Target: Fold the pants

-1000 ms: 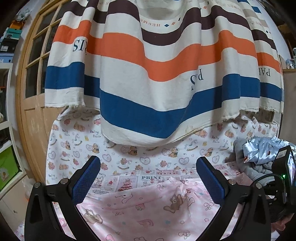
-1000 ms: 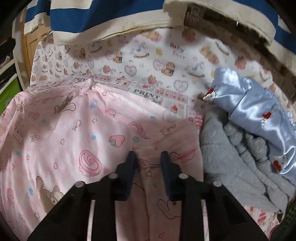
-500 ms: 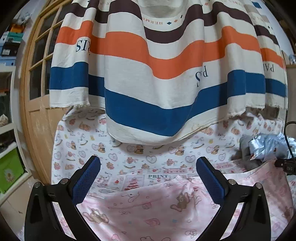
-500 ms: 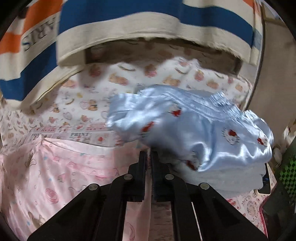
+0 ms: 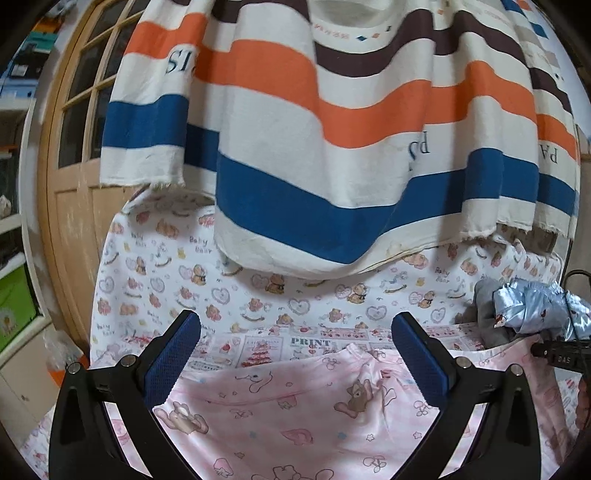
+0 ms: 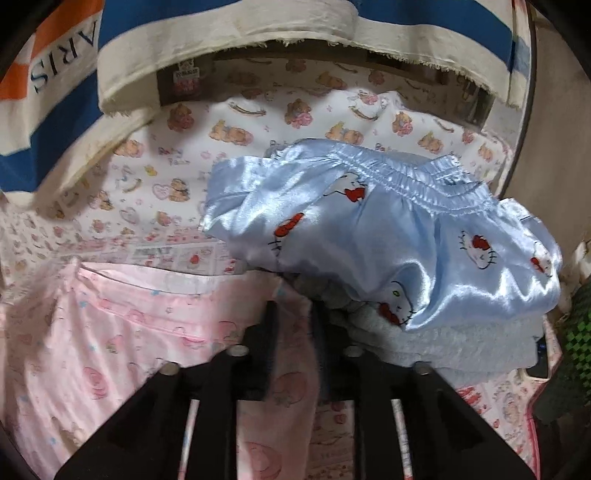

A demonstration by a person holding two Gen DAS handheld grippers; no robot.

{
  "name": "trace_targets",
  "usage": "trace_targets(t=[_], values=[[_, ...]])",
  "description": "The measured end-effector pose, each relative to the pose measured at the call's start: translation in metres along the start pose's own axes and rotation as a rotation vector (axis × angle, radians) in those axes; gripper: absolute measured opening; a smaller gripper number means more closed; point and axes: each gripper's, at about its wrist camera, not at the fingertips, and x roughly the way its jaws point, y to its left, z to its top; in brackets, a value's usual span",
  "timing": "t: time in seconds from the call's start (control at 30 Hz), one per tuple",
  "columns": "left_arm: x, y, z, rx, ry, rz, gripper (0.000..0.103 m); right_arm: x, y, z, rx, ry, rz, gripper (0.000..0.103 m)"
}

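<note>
Left wrist view. Work surface is a bear-print sheet (image 5: 332,306) running up the back. A striped cloth (image 5: 332,147) with orange, blue and brown bands hangs above it, its lower hem overlapping the sheet's top. A wooden door (image 5: 70,177) with glass panes stands left of the striped cloth. The pink pants (image 5: 295,417) lie spread on the sheet below the striped cloth. The left gripper (image 5: 295,354) sits over the pants with its blue-padded fingers wide apart, nothing between them; whether it touches the fabric cannot be told. To the far right of the pants, a blue satin garment (image 5: 535,306) lies on a grey one (image 5: 487,306).

Right wrist view. Same sheet (image 6: 258,147), with the striped cloth's (image 6: 221,29) hem across the top. The pink pants (image 6: 129,332) lie below it, filling the lower left. The right gripper (image 6: 293,314) has its fingers nearly together, clamped on the right edge of the pants, with pink fabric running between them. Just right of that edge, the blue satin garment (image 6: 424,240), printed with cat faces and red bows, is heaped on the grey garment (image 6: 461,350).
</note>
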Motion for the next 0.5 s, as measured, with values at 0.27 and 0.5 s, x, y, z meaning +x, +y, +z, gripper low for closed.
trace_targets(t=[0.27, 0.5], values=[[-0.023, 0.008, 0.010, -0.007, -0.093, 0.027, 0.103, -0.026, -0.002, 0.001, 0.004, -0.116, -0.086, 0.073], [-0.078, 0.002, 0.005, 0.107, -0.118, 0.091, 0.103, -0.089, -0.008, -0.045, -0.033, -0.141, 0.076, 0.073]])
